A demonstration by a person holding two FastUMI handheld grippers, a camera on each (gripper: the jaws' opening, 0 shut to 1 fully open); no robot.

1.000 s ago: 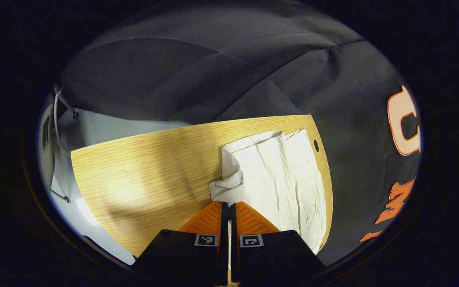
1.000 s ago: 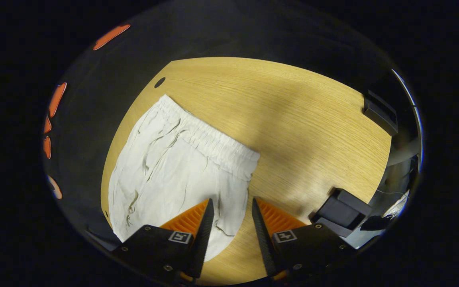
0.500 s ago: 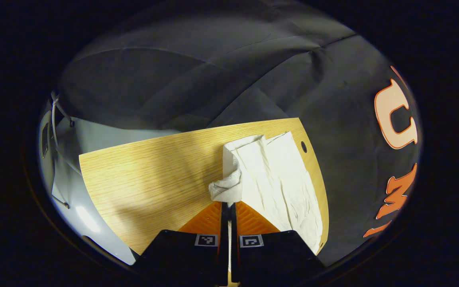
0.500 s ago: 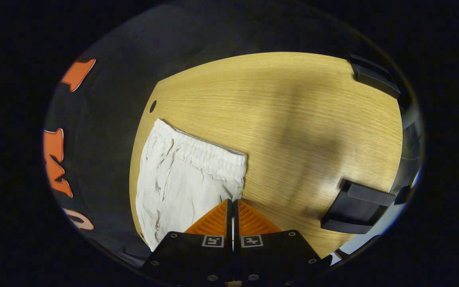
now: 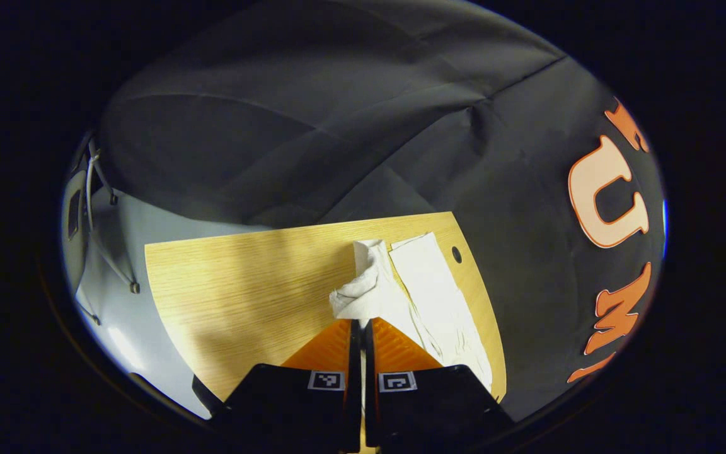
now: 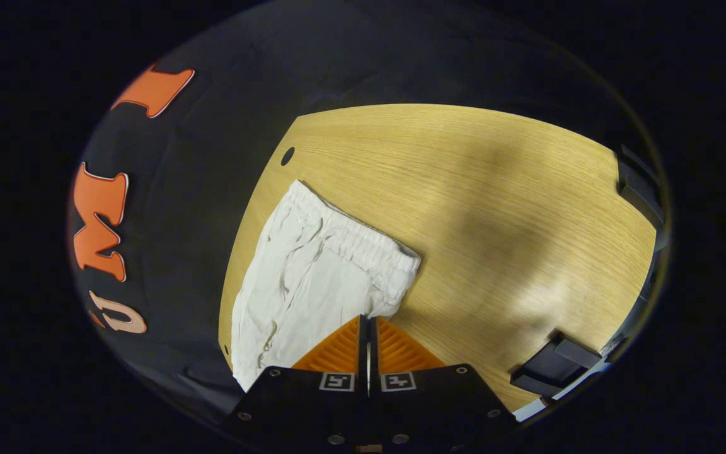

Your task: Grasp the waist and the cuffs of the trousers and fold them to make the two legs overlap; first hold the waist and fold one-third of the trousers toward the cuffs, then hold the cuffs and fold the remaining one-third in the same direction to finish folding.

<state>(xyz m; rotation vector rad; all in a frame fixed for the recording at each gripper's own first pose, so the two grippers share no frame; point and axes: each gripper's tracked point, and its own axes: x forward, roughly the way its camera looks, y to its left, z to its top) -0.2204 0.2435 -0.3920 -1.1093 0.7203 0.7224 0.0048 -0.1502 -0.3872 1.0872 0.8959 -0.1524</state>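
White trousers [image 5: 429,287] lie along the right edge of the wooden table [image 5: 237,284]. My left gripper [image 5: 361,323] is shut on a bunched cuff end [image 5: 355,295], which is lifted off the table. In the right gripper view the trousers [image 6: 303,284] show their elastic waistband [image 6: 357,243] facing the table's middle. My right gripper [image 6: 367,319] is shut on the fabric at the near corner below the waistband. The cloth under both grippers' fingers is hidden.
A small round hole [image 6: 287,156] sits in the table corner beyond the trousers. Two black blocks [image 6: 555,372] [image 6: 637,189] sit at the table's right edge in the right gripper view. A metal stand [image 5: 108,239] and grey floor lie left of the table in the left gripper view.
The right gripper went from open above the trousers to shut on the fabric near the waist. Both grippers have since risen, and the table looks smaller in the left gripper view.
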